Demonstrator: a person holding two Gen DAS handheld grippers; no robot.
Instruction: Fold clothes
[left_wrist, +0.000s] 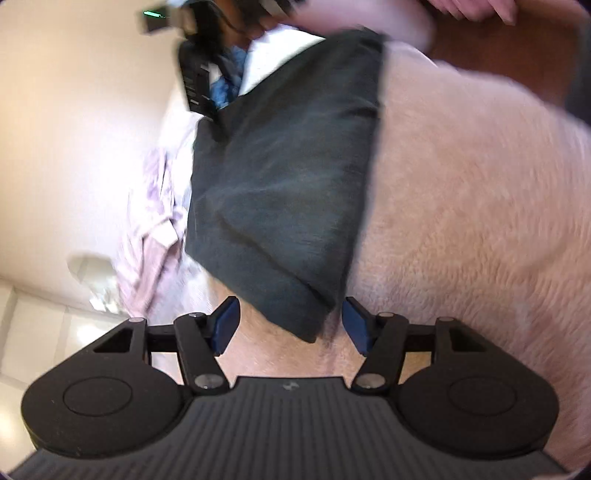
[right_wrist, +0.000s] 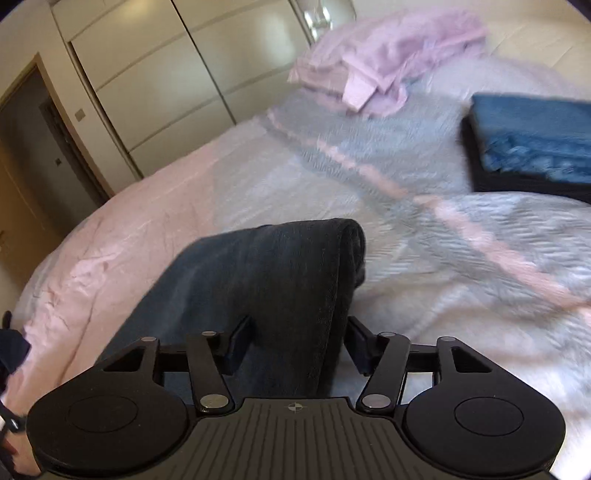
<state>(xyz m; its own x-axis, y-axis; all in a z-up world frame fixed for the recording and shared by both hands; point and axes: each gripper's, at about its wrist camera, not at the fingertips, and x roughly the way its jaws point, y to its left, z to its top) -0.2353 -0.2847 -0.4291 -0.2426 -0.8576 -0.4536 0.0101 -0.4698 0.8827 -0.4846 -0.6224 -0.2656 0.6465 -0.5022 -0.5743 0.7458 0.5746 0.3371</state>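
Observation:
A dark grey folded garment lies lengthwise on a pale fuzzy blanket. My left gripper is open, and the garment's near corner reaches in between its blue pads without being pinched. At the garment's far end, blurred, is the right gripper. In the right wrist view that gripper is shut on a thick fold of the dark garment. The fold fills the gap between its fingers and curls over in front.
A crumpled lilac pile of clothes sits at the bed's far side. A folded blue stack lies to the right on the blanket. Wardrobe doors and a doorway stand beyond the pink sheet. A person is at the far end.

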